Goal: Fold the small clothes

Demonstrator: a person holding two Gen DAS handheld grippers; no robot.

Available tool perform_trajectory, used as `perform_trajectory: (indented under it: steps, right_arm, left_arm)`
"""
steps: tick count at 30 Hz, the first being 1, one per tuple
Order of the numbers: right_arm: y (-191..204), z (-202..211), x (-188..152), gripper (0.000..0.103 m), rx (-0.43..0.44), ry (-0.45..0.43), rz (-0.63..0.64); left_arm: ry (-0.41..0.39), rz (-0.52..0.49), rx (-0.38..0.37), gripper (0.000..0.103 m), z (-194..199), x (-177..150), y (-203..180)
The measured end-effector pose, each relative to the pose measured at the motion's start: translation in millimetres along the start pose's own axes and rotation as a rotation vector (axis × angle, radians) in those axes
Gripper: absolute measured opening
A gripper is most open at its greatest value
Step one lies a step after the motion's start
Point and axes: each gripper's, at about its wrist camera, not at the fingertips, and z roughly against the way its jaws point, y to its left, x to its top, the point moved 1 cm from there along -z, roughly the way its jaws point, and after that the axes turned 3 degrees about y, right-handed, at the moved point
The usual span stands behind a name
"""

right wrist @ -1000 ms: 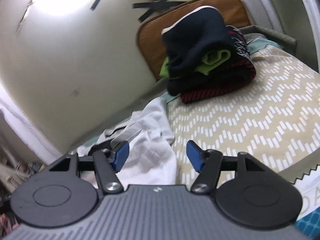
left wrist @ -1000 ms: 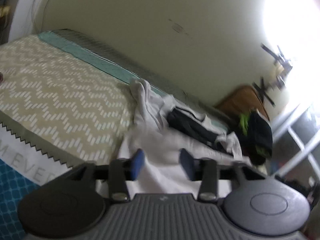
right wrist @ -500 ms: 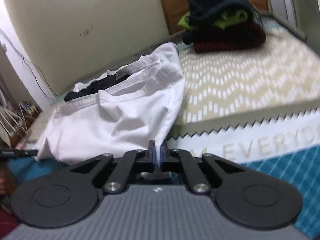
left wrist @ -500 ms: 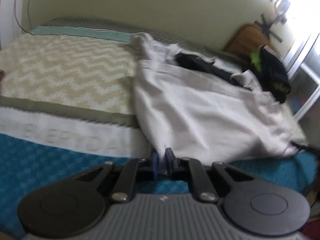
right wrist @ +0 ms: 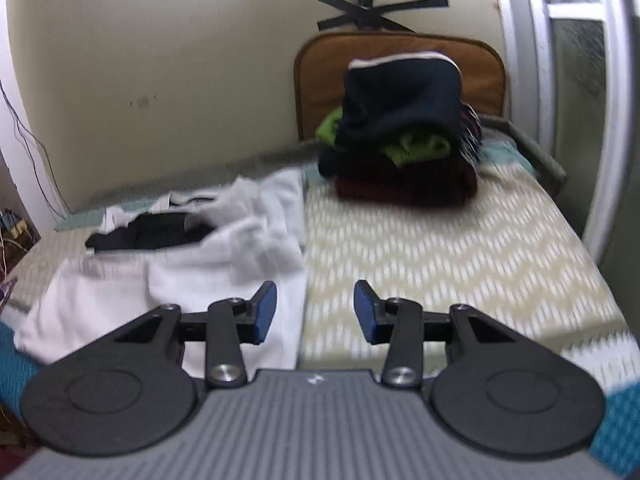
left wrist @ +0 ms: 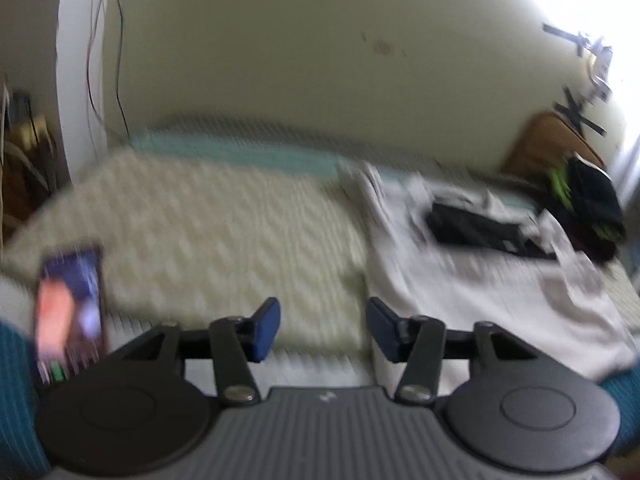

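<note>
Jaws opening and empty, the left gripper (left wrist: 323,328) and right gripper (right wrist: 315,312) hang above the near edge of the white garment (right wrist: 168,280), which lies spread on the bed (right wrist: 440,240) for folding, a dark garment (right wrist: 148,234) on its far side, the folded stack (right wrist: 404,140) beyond.

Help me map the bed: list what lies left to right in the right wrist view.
Black garment → white shirt → zigzag bedspread, with the clothes stack at its far end.
</note>
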Motion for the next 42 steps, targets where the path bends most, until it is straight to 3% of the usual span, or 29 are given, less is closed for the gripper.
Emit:
perform_trajectory:
  steps: [3,6,10,14,17,19,21,23,24,25,26,27,32,35,42]
  right_arm:
    - [15,-28,35,0.046,0.056,-0.003,0.034]
    - [37,-65,70,0.051,0.102,0.026,0.056]
    - [63,-131,110,0.054,0.116,0.089,0.13]
    - [76,-206,137,0.062,0.121,0.185,0.144]
    - [81,-256,144,0.065,0.133,0.266,0.145]
    - [84,-284,146,0.068,0.141,0.319,0.158]
    - [85,-307,143,0.072,0.14,0.378,0.184]
    - [87,-321,139,0.071,0.133,0.407,0.213]
    - [89,-324,137,0.064,0.143,0.413,0.232]
    - [91,-323,136,0.036,0.149,0.39,0.262]
    - [93,-320,136,0.016,0.178,0.384,0.276]
    - [93,-315,138,0.013,0.19,0.377,0.263]
    - [99,-256,146,0.012,0.211,0.271,0.264]
    - [105,-198,149,0.012,0.226,0.182,0.279]
    - [129,-51,109,0.012,0.257,0.017,0.378]
  left_arm:
    - [-0.026,-0.057,0.003,0.051,-19,39,-20]
    - [-0.024,-0.123,-0.045,0.052,-55,79,-51]
    - [0.01,-0.196,-0.058,0.058,-129,129,-103]
    - [0.085,-0.244,-0.071,0.069,-209,155,-143]
    - [0.142,-0.325,-0.022,0.072,-261,155,-164]
    - [0.181,-0.383,0.018,0.066,-286,149,-171]
    - [0.234,-0.399,0.053,0.028,-306,147,-171]
    - [0.232,-0.375,0.016,0.009,-309,151,-167]
    - [0.232,-0.366,0.015,0.008,-310,152,-165]
    - [0.227,-0.357,0.003,0.008,-308,153,-163]
    - [0.217,-0.357,0.002,0.008,-306,153,-163]
    - [0.201,-0.359,0.002,0.008,-300,152,-163]
    - [0.094,-0.31,-0.05,0.008,-254,165,-166]
    - [0.001,-0.302,-0.093,0.008,-200,162,-169]
    - [-0.2,-0.375,-0.167,0.008,-64,98,-171]
